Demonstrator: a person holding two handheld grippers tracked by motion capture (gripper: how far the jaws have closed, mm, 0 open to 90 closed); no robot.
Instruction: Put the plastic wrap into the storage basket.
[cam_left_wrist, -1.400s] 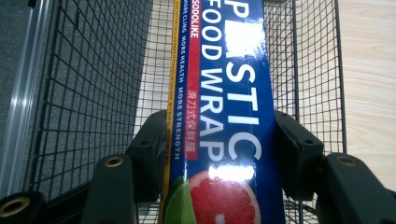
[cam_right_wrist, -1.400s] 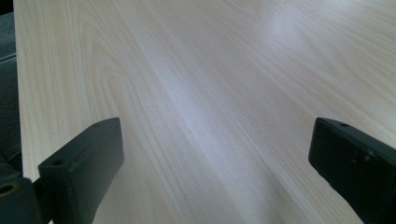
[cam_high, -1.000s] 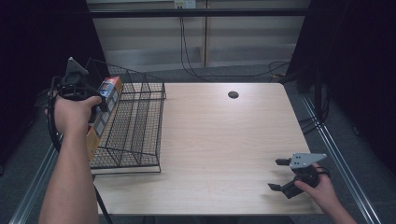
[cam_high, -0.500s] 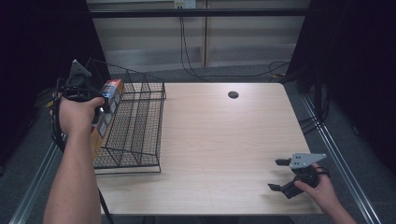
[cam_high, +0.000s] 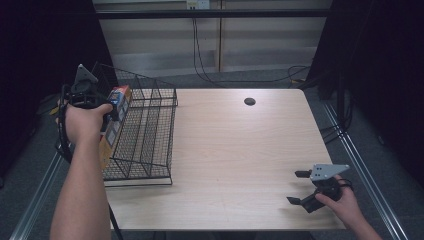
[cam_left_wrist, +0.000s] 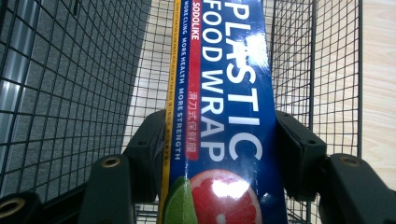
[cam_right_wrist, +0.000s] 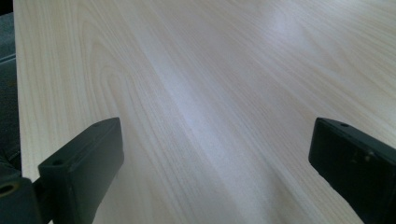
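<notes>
Meanwhile the left gripper (cam_high: 107, 112) stays clamped on the blue plastic food wrap box (cam_left_wrist: 224, 107), its two black jaws pressing the box's long sides, and since the earlier frame the hand and box have edged slightly toward the far end of the black wire rack (cam_high: 150, 135) at the table's (cam_high: 240, 150) left side. The box stands tilted on end at the rack's left edge, its lower part down among the mesh walls. At the near right corner the right gripper (cam_high: 300, 187) has kept its place over bare wood, jaws wide apart with nothing between them.
</notes>
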